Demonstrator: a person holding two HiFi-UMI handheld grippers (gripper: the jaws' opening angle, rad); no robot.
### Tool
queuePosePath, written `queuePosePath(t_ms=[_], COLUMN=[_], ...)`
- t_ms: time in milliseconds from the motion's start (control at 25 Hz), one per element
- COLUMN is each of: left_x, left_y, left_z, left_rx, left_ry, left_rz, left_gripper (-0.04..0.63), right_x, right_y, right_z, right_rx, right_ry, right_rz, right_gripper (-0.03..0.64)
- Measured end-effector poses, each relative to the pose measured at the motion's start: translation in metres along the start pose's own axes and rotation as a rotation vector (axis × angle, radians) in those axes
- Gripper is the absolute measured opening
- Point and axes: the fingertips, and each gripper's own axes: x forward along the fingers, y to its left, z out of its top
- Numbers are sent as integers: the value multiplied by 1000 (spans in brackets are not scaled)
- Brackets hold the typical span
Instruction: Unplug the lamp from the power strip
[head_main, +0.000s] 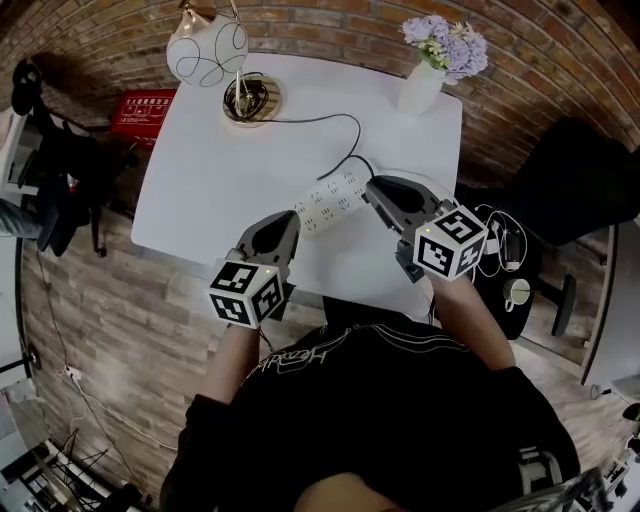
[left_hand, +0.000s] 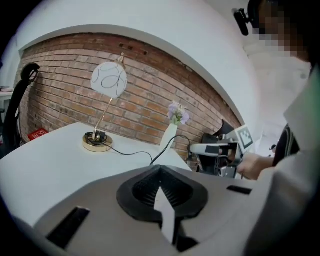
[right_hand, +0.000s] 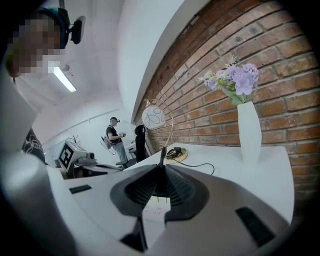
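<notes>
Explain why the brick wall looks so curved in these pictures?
Head view: the wide lens bows the brick wall around the table. Left gripper view: same bending, dark corners, lamp sharp. Right gripper view: ceiling light glares brightly.

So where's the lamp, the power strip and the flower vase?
lamp (head_main: 206, 48), head view, on its round white shade.
power strip (head_main: 332, 200), head view, on the middle of its socket face.
vase (head_main: 420, 88), head view, on its white body.

Brick wall (head_main: 330, 25), white table (head_main: 200, 190), black chair (head_main: 575, 180), ceiling light (right_hand: 64, 79)
</notes>
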Motion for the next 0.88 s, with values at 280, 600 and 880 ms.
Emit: queuePosePath(t_ms=[280, 600, 880], left_x=[-41, -70, -73], left_y=[-31, -63, -73], left_z=[32, 55, 52], left_rx=[13, 84, 108], left_ry=[-110, -185, -177], left_rz=[-38, -75, -76], left_gripper=[2, 2, 2], right_x=[-33, -61, -78], right_y=[25, 42, 45], right_z=[4, 10, 11], right_rx=[-1, -19, -13], right_ry=[-42, -85, -102], right_rz=[2, -16, -35], right_gripper=[37, 37, 37])
